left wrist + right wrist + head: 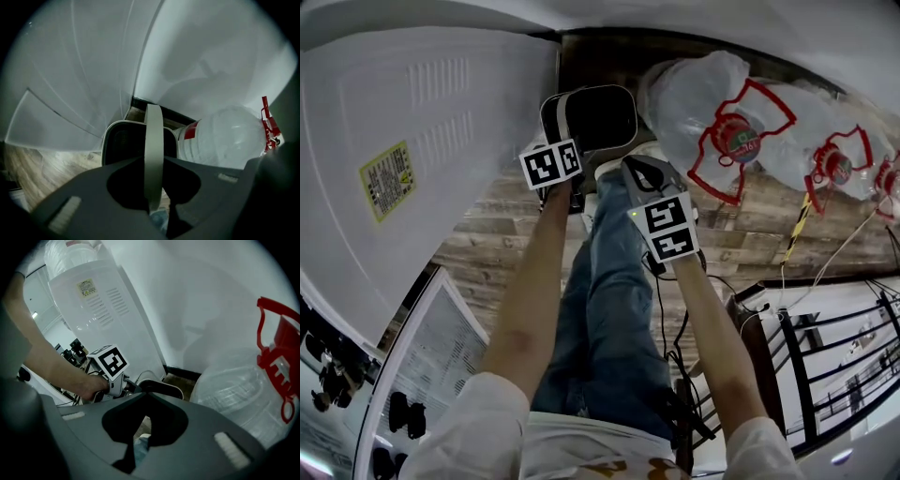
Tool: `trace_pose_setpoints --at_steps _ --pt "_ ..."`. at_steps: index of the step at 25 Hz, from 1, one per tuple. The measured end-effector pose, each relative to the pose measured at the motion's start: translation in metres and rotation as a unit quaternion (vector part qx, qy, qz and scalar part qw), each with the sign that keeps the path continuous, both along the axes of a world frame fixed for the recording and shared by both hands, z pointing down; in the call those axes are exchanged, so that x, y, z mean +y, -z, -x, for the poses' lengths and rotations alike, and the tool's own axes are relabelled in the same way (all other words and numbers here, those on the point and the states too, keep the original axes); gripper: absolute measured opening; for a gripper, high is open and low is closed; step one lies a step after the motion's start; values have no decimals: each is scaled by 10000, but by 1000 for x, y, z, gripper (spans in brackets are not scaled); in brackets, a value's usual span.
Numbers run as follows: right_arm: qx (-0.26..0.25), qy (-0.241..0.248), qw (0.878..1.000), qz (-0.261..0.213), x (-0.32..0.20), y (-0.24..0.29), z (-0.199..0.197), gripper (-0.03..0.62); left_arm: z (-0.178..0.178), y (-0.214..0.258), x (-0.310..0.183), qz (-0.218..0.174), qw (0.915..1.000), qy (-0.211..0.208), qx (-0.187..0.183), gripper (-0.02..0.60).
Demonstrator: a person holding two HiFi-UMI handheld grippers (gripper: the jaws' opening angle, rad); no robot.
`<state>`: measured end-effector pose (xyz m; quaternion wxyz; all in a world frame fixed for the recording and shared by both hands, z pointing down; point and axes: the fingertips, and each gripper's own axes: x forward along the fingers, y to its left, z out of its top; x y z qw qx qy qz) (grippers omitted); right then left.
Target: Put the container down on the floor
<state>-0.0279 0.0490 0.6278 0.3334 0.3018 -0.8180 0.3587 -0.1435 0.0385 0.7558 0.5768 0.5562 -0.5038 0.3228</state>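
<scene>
Under left tongs [153, 161]: white-rimmed, dark-looking container [598, 117].

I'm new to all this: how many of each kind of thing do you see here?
Water bottles: 3 (the last cut off at the edge)
Container: 1
White appliance: 1
Grippers: 2 (left gripper, right gripper)
Total: 7

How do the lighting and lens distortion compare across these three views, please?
Head view: even light, strong fisheye bowing the white appliance. Left gripper view: dark round vignette, foreground in shadow, the container handle soft up close. Right gripper view: same vignette, brighter wall, water bottle slightly blurred.
</scene>
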Motion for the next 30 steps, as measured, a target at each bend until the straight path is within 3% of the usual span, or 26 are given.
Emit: trace_pose_setpoints --at_steps 8,16,18,30 --pt "-34 -15 10000 -14 1 4 -2 26 11 -5 3 127 9996 1 -237 71" --pt "-66 -69 9999 38 4 3 2 26 38 -10 18 434 9949 30 -912 96" --pt "-74 -81 9999 39 4 3 3 26 45 -11 24 573 9924 35 -1086 161" --pt "-28 -76 10000 -1 1 3 11 26 72 -12 52 1179 9830 56 -1410 224"
